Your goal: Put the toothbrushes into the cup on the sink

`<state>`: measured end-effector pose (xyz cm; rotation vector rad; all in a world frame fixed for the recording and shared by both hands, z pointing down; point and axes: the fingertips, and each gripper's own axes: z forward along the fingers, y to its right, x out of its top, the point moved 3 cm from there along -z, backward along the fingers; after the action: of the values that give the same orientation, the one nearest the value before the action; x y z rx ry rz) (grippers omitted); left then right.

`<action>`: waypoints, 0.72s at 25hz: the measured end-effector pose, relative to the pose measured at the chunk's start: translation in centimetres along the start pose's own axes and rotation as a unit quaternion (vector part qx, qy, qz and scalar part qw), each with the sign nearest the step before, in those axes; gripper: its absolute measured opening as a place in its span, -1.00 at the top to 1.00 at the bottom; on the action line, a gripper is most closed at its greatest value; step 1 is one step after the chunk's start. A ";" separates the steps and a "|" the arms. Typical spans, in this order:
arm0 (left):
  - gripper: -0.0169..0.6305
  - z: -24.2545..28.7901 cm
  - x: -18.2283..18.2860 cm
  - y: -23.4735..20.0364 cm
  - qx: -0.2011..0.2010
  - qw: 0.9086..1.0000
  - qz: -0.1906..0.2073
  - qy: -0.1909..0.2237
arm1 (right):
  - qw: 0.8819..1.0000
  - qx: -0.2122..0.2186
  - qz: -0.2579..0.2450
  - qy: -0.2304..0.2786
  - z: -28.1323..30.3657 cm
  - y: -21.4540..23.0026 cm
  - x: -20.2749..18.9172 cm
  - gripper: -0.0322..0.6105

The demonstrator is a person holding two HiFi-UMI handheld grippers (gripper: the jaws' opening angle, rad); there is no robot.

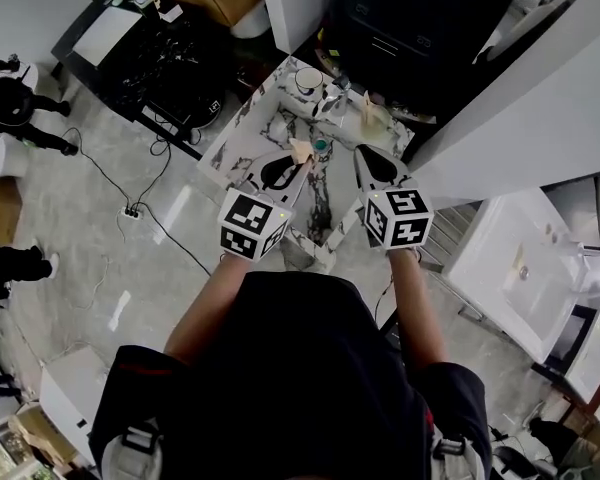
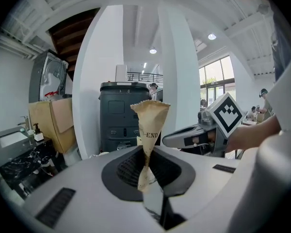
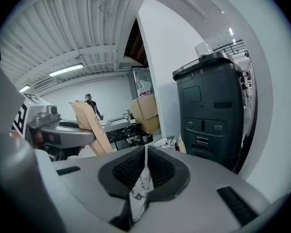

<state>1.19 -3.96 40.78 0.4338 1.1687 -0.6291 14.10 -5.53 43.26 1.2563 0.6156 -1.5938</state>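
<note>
**Left gripper pinching a paper packet over the marble counter; right gripper closed, empty**

Left gripper [image 2: 146, 168]: jaws nearly together, pads clamped on the narrow waist of a tan paper packet [image 2: 149, 123]. The packet stands upright out of the jaws and flares wide at its crimped top. "END" is printed on it. What it holds cannot be seen.

Right gripper [image 3: 145, 165]: jaws brought together with only a thin slit between the pads. Nothing is in them; marble pattern shows through the slit.

The two grippers are held side by side and near each other, both angled slightly down toward the far side. Each carries a marker cube, left [image 1: 252, 224] and right [image 1: 395, 216]. The person's bare forearms run back from them toward the near edge of the head view.

Below and beyond the jaws is a white marble counter [image 1: 242, 146] with dark veining. A white cup [image 1: 308, 81] stands at its far end, well apart from the packet. A small teal object [image 1: 321, 145] sits on the counter between the two gripper tips; too small to identify.

Farther out:
- A dark grey cabinet [image 2: 123, 115] stands beyond the counter.
- Cardboard boxes [image 2: 56, 123] are to the left.
- A white washbasin [image 1: 520, 268] is to the right.
- A cable and power strip [image 1: 130, 211] lie on the pale floor at left.
</note>
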 end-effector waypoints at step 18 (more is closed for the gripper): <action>0.82 2.4 0.6 -7.2 -0.057 0.998 0.004 -0.005 | 0.999 -0.048 0.020 -0.014 5.9 -0.7 1.8 0.77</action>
<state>-1.73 -10.97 41.10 0.3375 1.1858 -0.5531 10.92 -10.88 43.48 1.1663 0.6378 -1.5289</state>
